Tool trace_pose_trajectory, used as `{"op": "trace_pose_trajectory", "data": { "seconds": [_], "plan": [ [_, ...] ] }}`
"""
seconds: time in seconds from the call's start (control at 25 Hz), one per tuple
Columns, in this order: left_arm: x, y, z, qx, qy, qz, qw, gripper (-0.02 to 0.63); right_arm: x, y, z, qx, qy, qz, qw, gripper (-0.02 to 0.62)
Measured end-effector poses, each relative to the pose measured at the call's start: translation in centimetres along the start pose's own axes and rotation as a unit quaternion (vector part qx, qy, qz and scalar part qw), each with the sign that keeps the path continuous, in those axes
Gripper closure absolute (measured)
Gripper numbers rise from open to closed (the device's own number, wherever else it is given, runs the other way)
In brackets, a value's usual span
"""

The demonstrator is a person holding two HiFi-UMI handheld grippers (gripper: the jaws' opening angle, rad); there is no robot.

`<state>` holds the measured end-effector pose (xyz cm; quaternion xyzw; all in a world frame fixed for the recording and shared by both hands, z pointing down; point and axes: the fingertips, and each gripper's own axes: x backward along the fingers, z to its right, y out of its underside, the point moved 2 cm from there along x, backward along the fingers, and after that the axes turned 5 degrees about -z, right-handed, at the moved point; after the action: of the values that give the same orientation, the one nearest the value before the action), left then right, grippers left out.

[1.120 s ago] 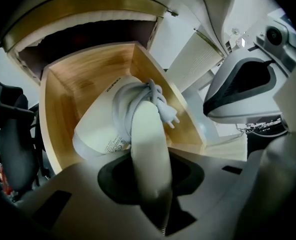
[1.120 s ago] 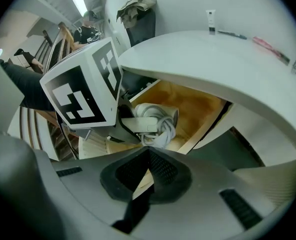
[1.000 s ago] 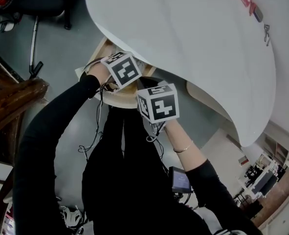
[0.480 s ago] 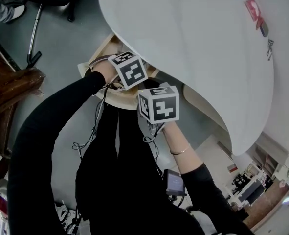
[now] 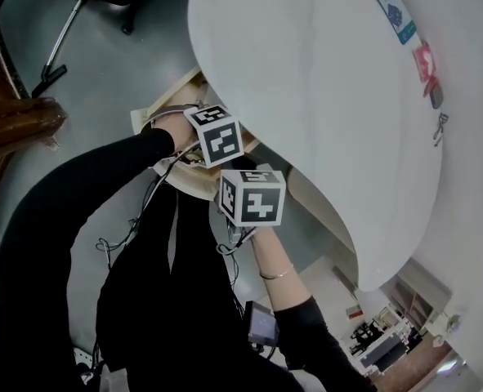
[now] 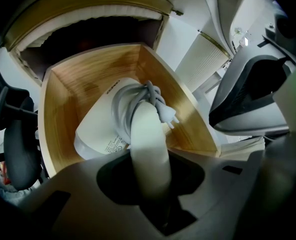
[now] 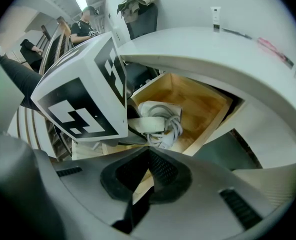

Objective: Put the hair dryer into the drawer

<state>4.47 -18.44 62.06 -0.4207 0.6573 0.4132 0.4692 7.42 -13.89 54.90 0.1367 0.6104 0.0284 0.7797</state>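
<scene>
A white hair dryer (image 6: 101, 130) with its grey cord (image 6: 155, 100) wound round it lies in the open wooden drawer (image 6: 62, 96) under the white table. My left gripper (image 6: 150, 176) points steeply down into the drawer. The dryer's handle (image 6: 149, 144) stands between its jaws, which are opening. The right gripper view shows the dryer (image 7: 155, 118) in the drawer (image 7: 205, 104), partly hidden behind the left gripper's marker cube (image 7: 85, 91). My right gripper (image 7: 146, 159) hangs just in front of the drawer, shut on nothing. In the head view both marker cubes (image 5: 216, 135) (image 5: 252, 196) hide the jaws.
The round white table top (image 5: 323, 96) overhangs the drawer (image 5: 158, 114) and carries a few small items at its far edge. A dark office chair (image 6: 15, 149) stands left of the drawer. Brown wooden furniture (image 5: 12, 125) stands at the left. People stand far off (image 7: 82, 26).
The head view has drifted, so the table and both cubes sit lower and further right. Both grippers stay at the drawer, the left still around the dryer's handle.
</scene>
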Motion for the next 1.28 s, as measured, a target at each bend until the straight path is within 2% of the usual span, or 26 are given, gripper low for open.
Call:
{"op": "trace_pose_trajectory", "data": {
  "seconds": [0.36, 0.88, 0.96, 1.16, 1.28],
  "plan": [
    [0.2, 0.3, -0.4, 0.003, -0.007, -0.001, 1.0, 0.453, -0.2, -0.5, -0.2, 0.0, 0.007, -0.001, 1.0, 0.594],
    [0.3, 0.8, -1.5, 0.016, -0.046, -0.013, 0.9987, 0.423, 0.0, -0.8, 0.0, 0.003, 0.009, 0.003, 1.0, 0.594],
    [0.7, 0.6, -1.6, 0.01, -0.055, -0.01, 0.9984, 0.399, 0.1, -0.8, 0.2, 0.002, 0.008, 0.004, 1.0, 0.594],
    [1.1, -0.3, -1.2, -0.038, -0.086, 0.002, 0.9956, 0.394, 0.2, -0.8, 1.0, -0.003, 0.011, 0.005, 1.0, 0.594],
    [2.3, -0.7, -1.2, -0.05, -0.102, 0.026, 0.9931, 0.396, 0.7, -1.2, 0.9, -0.004, 0.009, 0.018, 1.0, 0.594]
  ]
}}
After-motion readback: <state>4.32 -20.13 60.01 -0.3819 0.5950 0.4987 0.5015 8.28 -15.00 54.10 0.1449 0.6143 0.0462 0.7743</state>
